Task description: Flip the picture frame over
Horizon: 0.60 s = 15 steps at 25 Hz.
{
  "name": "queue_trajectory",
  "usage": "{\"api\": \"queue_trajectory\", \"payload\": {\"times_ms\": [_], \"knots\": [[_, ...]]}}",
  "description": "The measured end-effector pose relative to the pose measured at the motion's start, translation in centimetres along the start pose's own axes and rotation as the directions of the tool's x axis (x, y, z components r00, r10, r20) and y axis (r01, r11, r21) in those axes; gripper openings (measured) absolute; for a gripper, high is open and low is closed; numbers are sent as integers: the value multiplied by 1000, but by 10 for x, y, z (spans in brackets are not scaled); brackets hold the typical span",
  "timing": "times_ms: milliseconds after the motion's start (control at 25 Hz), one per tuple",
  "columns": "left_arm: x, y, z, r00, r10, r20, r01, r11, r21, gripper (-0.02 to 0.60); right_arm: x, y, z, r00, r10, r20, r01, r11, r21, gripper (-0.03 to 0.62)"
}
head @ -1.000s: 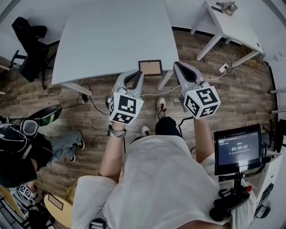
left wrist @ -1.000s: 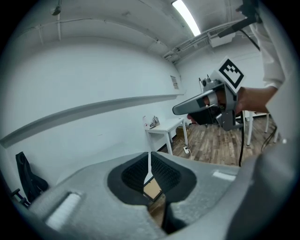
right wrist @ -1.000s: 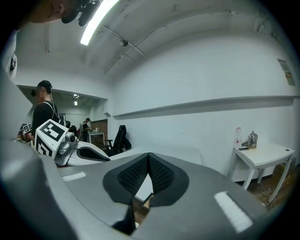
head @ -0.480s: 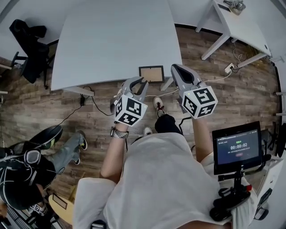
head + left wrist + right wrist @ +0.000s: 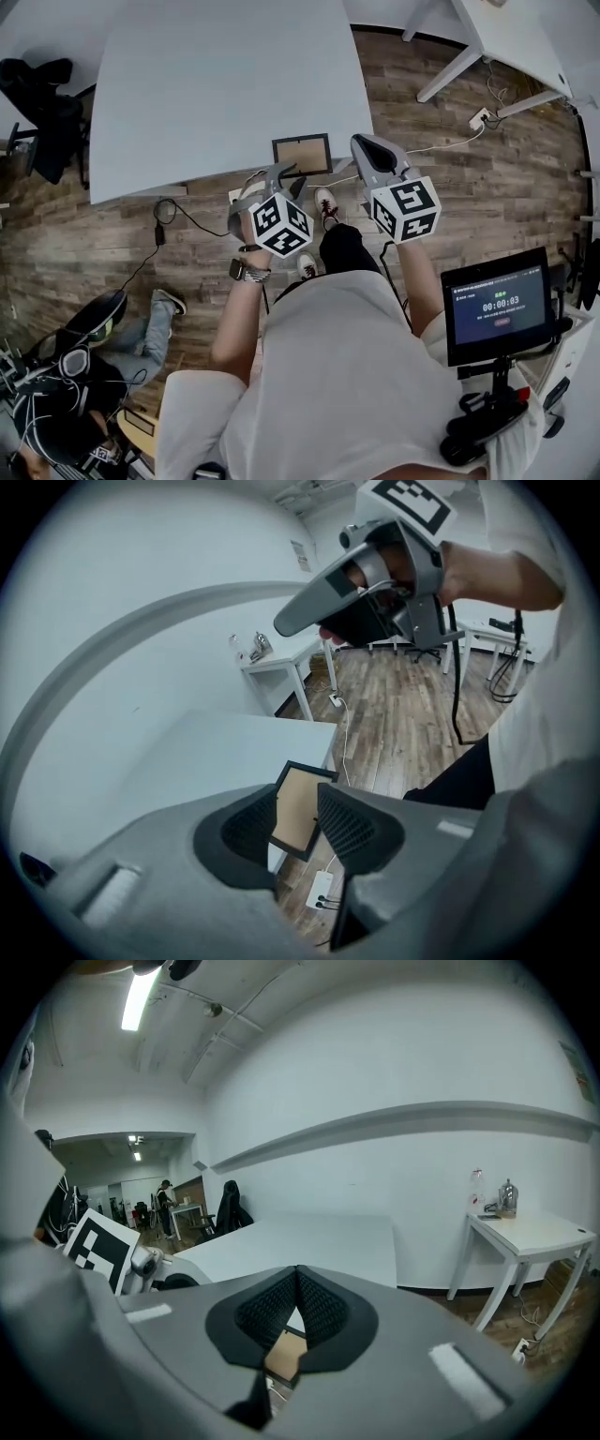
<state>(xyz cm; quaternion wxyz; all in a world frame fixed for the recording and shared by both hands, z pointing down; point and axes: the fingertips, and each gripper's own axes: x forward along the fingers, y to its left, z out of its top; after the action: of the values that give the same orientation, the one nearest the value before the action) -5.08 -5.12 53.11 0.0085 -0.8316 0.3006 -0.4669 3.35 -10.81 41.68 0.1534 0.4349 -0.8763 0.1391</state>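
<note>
The picture frame [image 5: 302,154], black-edged with a brown board facing up, lies flat on the near corner of the grey table [image 5: 216,84]. My left gripper [image 5: 280,180] hovers just short of its near edge. Its jaws are opening, and they touch nothing. In the left gripper view the frame [image 5: 298,819] shows through the gap of that gripper [image 5: 298,794]. My right gripper [image 5: 362,145] hangs to the right of the frame, beyond the table's corner. Its jaws meet at the tips [image 5: 296,1274], and a strip of the frame [image 5: 281,1358] shows below them.
A white side table [image 5: 506,42] stands at the upper right, with a power strip [image 5: 483,118] and cable on the wood floor. A screen on a stand [image 5: 497,306] is at my right. Another person sits at the lower left [image 5: 75,375]; a black chair [image 5: 37,103] stands left.
Both grippers have come down and closer to the frame. The left jaws have gone from nearly shut to open. The right jaws stay shut.
</note>
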Motion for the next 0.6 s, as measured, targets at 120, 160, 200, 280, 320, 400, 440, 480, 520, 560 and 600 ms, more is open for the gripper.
{"api": "queue_trajectory", "payload": {"times_ms": [120,160,200,280,320,400,440,480,520,560,600], "knots": [[10,-11,-7,999,-22,-27,22,1000,4,137,-4,-2,-22,999,-5,-35,5,1000,15,2],[15,-13,-9,999,-30,-34,30,1000,5,138,-3,-6,-29,999,-9,-48,10,1000,24,2],[22,-13,-12,998,-39,-40,40,999,4,138,0,-10,-36,998,-13,-63,15,999,34,2],[37,-8,-18,997,-63,-51,63,998,-6,140,13,-20,-49,996,-18,-93,23,998,53,2],[44,-6,-21,996,-76,-54,75,997,-13,140,19,-24,-55,994,-19,-105,25,998,61,2],[52,-5,-25,994,-93,-62,92,996,-20,140,25,-26,-62,993,-17,-120,26,997,74,2],[53,-6,-25,993,-96,-67,95,995,-17,140,25,-25,-65,992,-14,-125,24,997,80,2],[54,-7,-26,992,-98,-73,98,995,-13,141,24,-23,-67,992,-11,-130,22,996,86,2],[55,-9,-27,992,-102,-78,101,995,-10,143,24,-21,-70,991,-8,-135,21,995,93,2],[55,-11,-28,991,-107,-83,107,994,-9,143,23,-19,-73,990,-6,-141,21,995,100,2],[56,-13,-29,990,-115,-85,114,993,-11,143,23,-18,-77,989,-6,-147,22,994,108,2]]}}
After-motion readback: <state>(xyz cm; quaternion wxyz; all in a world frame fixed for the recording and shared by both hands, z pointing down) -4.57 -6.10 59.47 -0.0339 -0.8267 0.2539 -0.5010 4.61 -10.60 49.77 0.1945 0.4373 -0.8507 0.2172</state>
